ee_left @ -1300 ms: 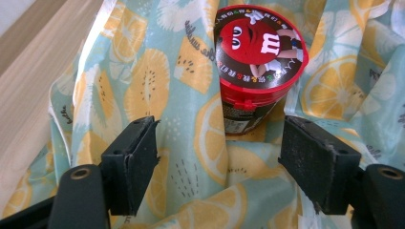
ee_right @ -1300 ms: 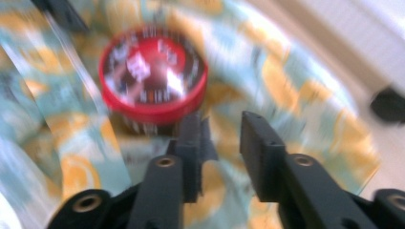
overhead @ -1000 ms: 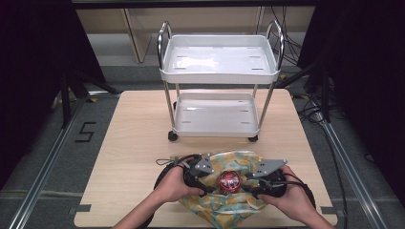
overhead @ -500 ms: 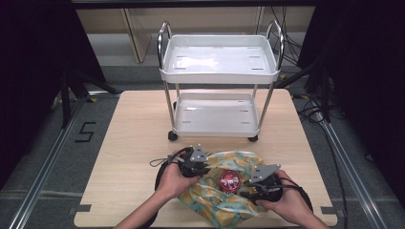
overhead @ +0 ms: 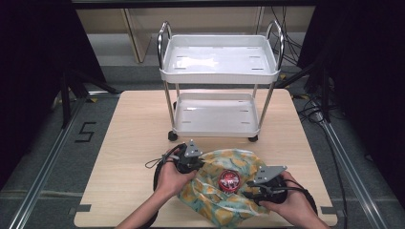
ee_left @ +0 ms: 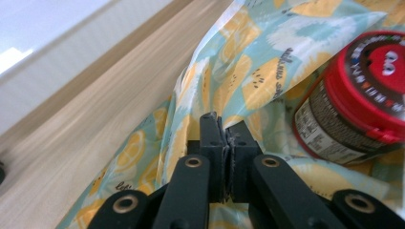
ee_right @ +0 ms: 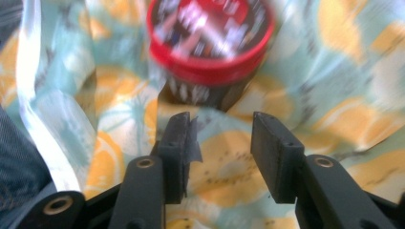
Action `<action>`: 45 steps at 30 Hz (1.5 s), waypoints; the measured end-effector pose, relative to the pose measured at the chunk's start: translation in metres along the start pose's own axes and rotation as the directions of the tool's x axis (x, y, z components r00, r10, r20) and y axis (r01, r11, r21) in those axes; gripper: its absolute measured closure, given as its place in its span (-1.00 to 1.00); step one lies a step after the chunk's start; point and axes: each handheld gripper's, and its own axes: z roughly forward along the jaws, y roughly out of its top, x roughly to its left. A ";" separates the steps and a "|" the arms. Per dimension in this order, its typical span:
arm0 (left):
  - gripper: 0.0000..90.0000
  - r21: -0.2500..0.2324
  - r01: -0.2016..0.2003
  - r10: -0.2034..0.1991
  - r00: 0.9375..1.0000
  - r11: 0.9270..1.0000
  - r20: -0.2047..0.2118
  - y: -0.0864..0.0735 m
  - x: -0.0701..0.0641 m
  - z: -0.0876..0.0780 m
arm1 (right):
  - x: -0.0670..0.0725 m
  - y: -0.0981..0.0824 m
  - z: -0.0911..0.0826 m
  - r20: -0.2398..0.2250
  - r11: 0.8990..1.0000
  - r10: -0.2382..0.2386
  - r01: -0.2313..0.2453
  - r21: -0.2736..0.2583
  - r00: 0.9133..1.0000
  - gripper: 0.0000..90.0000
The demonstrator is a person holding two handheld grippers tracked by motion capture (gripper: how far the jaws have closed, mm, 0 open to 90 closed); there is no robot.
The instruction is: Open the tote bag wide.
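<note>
A lemon-print fabric [overhead: 215, 201] lies crumpled at the table's near edge, with a red-lidded jar [overhead: 230, 179] standing on it. My left gripper [overhead: 199, 164] is at the fabric's left far edge. In the left gripper view its jaws [ee_left: 221, 125] are pressed together on a fold of the fabric [ee_left: 248, 62], and the jar [ee_left: 353, 105] stands to their right. My right gripper [overhead: 249, 193] rests on the fabric's right side. In the right gripper view it [ee_right: 219, 138] stands open over the fabric [ee_right: 229, 167], just short of the jar [ee_right: 210, 43].
A white two-shelf cart [overhead: 219, 71] on wheels stands at the back of the wooden table [overhead: 133, 138], both shelves bare. The person's hands come in from the near edge. Black cables loop beside each gripper.
My left gripper has drawn back from beside the jar to the fabric's left edge and closed its jaws there. The fabric has shifted a little. The right gripper has hardly moved.
</note>
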 end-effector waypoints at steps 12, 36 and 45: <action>0.94 0.023 0.005 -0.004 1.000 1.000 -0.007 0.000 0.002 0.008 | 0.000 0.005 0.011 -0.026 0.999 0.032 -0.030 0.039 0.999 0.99; 0.24 -0.077 0.007 -0.013 0.997 0.997 -0.075 0.008 0.001 -0.020 | 0.006 0.006 0.005 -0.041 0.995 0.034 -0.030 0.096 0.999 0.78; 0.04 -0.172 -0.086 0.071 0.994 0.981 -0.088 0.024 -0.024 -0.063 | -0.017 0.023 -0.014 0.077 0.998 0.053 -0.052 -0.025 0.996 0.61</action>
